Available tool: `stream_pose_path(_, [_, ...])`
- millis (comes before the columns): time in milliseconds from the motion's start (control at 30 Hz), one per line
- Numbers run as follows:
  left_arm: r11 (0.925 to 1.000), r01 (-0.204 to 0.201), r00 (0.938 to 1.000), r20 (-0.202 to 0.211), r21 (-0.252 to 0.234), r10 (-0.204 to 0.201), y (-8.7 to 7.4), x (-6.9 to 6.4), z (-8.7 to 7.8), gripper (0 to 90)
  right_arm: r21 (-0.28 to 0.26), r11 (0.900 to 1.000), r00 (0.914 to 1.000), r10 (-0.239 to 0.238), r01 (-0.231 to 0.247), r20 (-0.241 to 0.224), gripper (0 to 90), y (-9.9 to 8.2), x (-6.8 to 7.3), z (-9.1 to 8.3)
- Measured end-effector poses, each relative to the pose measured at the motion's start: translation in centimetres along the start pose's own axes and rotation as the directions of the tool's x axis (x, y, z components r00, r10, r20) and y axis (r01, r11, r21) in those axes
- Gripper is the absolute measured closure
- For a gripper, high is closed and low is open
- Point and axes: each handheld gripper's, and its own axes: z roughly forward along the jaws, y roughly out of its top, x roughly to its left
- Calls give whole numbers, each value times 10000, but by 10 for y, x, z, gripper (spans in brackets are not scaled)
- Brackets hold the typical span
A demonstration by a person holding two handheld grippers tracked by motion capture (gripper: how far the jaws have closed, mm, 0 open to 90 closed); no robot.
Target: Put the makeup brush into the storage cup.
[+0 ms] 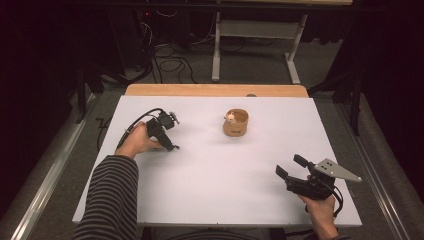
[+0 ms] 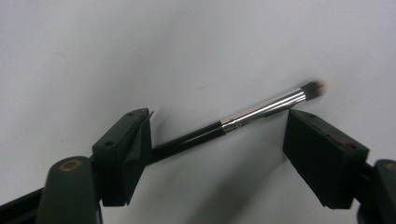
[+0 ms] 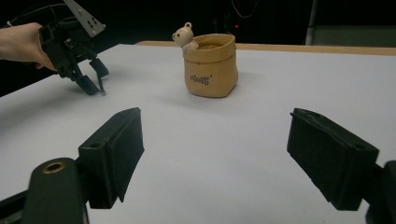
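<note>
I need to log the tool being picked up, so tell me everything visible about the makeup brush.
The makeup brush is slim, with a glossy black handle, a shiny metal ferrule and a short dark tuft with pale tips. It lies flat and slantwise on the white table, between the open jaws of the left gripper. Its handle end passes behind one jaw; contact there cannot be told.

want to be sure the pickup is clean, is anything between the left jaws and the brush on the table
Nothing visible stands in the way. In the left gripper view the makeup brush lies flat on the bare white table, slanting across the gap between the open jaws of the left gripper. The tan pouch with the bear sits well off toward the table's middle.
</note>
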Motion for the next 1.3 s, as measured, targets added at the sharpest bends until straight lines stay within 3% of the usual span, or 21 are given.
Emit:
stream_pose_path(700, [9995,282,9978,602,113,-288,0,1,-2,399,8,10000,10000,17,-17,-9,200,0,0,0])
stream_pose_path(1000, [9993,360,9972,648,124,-368,0,1,-3,450,0,10000,10000,52,-52,-2,202,0,0,0])
stream_pose_path(1300, [9994,331,9971,683,131,-339,-2,2,-5,585,18,10000,10000,17,-17,-1,202,0,0,0])
